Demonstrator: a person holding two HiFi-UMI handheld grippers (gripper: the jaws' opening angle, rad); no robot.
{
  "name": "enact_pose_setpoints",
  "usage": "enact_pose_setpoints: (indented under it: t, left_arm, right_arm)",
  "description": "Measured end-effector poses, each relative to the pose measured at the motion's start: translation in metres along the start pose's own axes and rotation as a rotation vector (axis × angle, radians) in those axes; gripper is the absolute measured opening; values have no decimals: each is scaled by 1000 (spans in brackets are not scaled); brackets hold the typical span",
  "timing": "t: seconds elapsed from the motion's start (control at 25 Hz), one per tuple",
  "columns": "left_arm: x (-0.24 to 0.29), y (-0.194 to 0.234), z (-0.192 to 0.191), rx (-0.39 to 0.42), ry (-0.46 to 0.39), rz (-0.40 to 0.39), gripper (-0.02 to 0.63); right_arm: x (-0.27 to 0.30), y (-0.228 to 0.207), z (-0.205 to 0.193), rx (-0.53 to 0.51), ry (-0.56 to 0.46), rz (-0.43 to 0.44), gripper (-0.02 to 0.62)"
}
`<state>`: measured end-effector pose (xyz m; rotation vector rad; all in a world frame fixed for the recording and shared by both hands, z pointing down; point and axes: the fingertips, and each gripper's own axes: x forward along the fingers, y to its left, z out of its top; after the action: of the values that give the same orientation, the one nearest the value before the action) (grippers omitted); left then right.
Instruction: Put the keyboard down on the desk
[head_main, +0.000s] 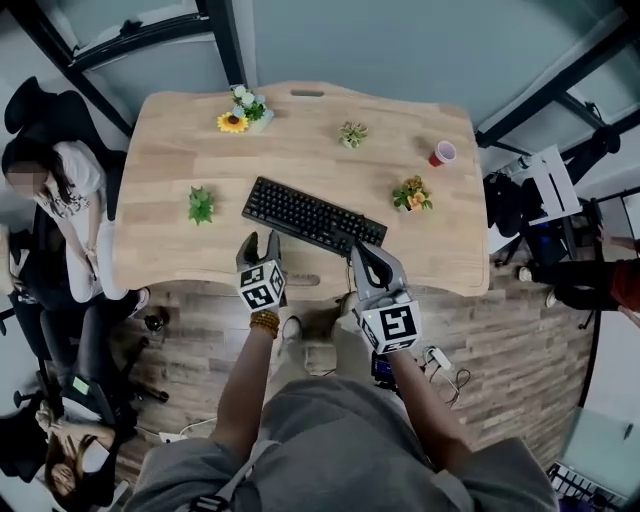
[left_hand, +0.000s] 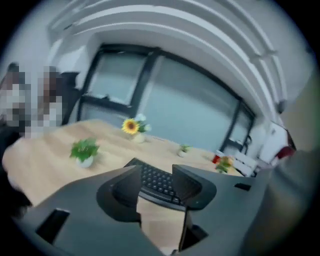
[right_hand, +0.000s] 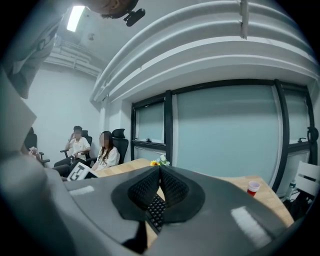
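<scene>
The black keyboard (head_main: 310, 215) lies flat and slanted on the wooden desk (head_main: 170, 250), near its front edge. My left gripper (head_main: 260, 245) hovers just in front of the keyboard's left end, jaws open and holding nothing. In the left gripper view the keyboard (left_hand: 157, 182) shows beyond the gap between the left gripper's (left_hand: 155, 172) fingers. My right gripper (head_main: 358, 250) sits at the keyboard's front right corner. In the right gripper view the right gripper's (right_hand: 160, 172) pads meet with nothing between them, and the keyboard (right_hand: 156, 212) shows below them.
On the desk stand a sunflower pot (head_main: 240, 115), a green plant (head_main: 201, 205), a small succulent (head_main: 352, 133), a flower pot (head_main: 411, 195) and a red cup (head_main: 442, 153). A person (head_main: 70, 200) sits at the left edge of the desk. A black bag (head_main: 505, 205) stands at the right.
</scene>
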<state>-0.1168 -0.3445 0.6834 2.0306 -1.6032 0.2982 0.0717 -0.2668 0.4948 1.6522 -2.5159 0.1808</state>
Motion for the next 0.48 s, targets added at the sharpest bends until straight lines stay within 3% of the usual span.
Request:
enact_pose_setpoints:
  t: [0.08,0.12,0.28,0.48]
  left_arm:
    - [-48,-48,18,241,-52,-125,194]
    - [-71,-67,26,303,-89,-174,195]
    - [-132,-109,56,338,-208,-276,193]
    - [-163,-134,69,372,-274,-322,189]
  right_arm:
    - [2,21,-9,19,-5,5,11]
    - [1,30,-12,26,-10,3,11]
    - [-4,64,-16,14,-31,-15,9]
    - [-29,68,-4,24,-74,-77,8]
